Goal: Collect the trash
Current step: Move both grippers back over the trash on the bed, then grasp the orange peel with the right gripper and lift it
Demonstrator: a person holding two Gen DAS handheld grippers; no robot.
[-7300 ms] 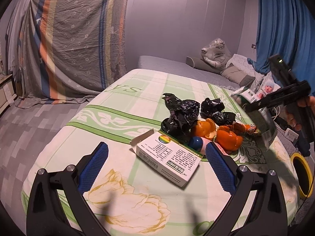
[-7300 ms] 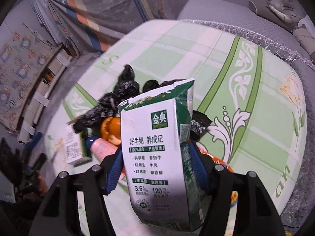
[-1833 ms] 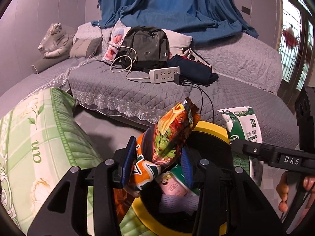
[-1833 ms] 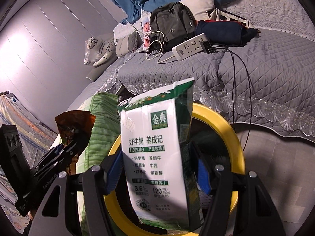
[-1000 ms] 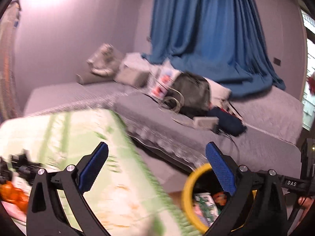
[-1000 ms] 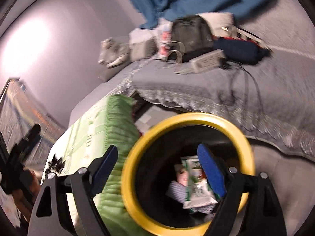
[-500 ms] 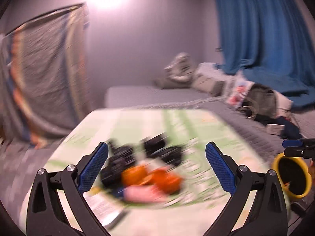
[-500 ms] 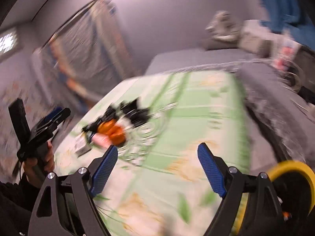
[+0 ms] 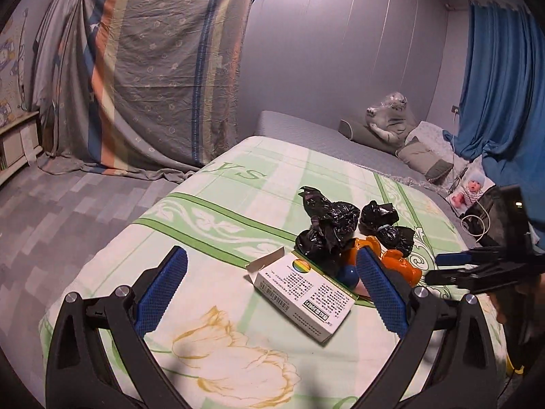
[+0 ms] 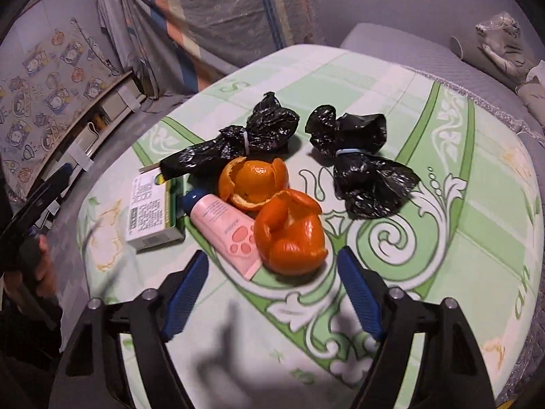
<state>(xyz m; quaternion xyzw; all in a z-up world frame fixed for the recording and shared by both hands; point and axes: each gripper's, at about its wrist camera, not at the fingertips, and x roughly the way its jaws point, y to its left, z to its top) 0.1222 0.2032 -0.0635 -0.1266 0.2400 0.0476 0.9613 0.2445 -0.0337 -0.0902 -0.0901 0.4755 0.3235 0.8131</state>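
Observation:
Trash lies in a cluster on the round table [image 9: 238,197] with the green floral cloth. A white open carton box [image 9: 305,288] sits nearest my left gripper [image 9: 270,293], which is open and empty just short of it. In the right wrist view I see two orange peels [image 10: 289,235] [image 10: 253,182], a pink tube [image 10: 224,226], the box [image 10: 150,211] and two tied black bags [image 10: 235,143] [image 10: 357,167]. My right gripper [image 10: 272,293] is open and empty, just in front of the nearer peel.
A grey sofa [image 9: 306,133] with a plush tiger [image 9: 388,119] and a doll [image 9: 468,191] runs behind the table. A striped sheet [image 9: 143,68] hangs at the left. A sliver of the yellow bin rim [image 9: 512,366] shows at lower right.
Both grippers dropped their trash, the snack bag and the milk carton, into the yellow bin, opened, and swung back to the table, now facing the remaining pile.

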